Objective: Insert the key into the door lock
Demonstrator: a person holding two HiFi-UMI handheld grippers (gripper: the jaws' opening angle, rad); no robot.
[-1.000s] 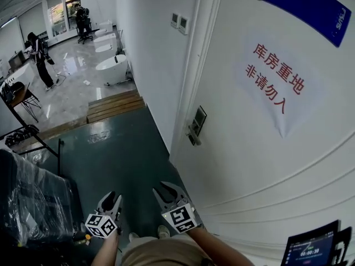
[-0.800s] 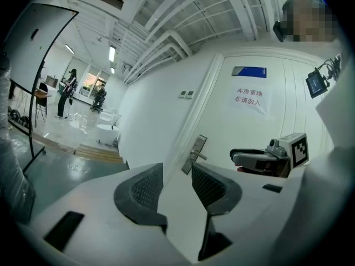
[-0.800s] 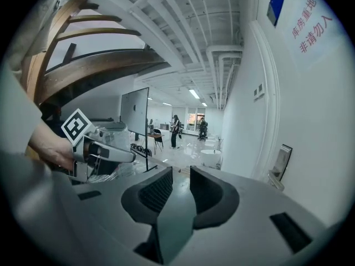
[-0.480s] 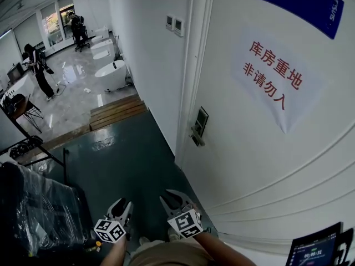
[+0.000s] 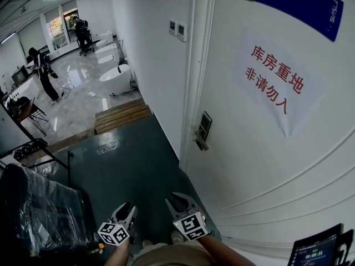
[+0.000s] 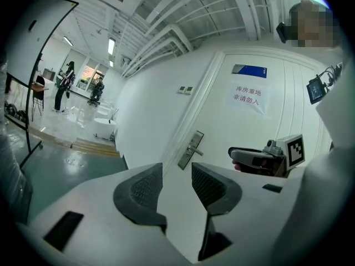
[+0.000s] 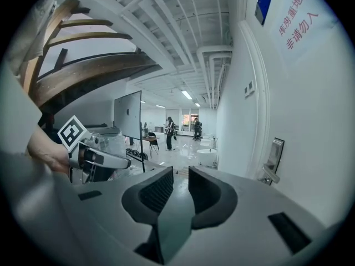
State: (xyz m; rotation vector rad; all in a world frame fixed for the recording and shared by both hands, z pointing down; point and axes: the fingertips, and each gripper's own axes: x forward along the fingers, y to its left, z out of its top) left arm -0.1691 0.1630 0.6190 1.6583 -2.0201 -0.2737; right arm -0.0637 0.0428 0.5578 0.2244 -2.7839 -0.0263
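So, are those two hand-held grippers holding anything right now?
Nothing is held. The left hand-held gripper and the right hand-held gripper each have their jaws apart, with only an empty gap between them.

The door (image 5: 260, 170) is smooth, white-painted and faintly sheened, and its lock plate (image 5: 204, 125) is brushed metal. The green floor (image 5: 138, 159) is glossy. The step (image 5: 122, 115) is bare wooden planks. Clear plastic wrap (image 5: 39, 204) glints. The left gripper (image 6: 176, 173) is matt grey plastic with dark ribbed pads (image 6: 145, 188).
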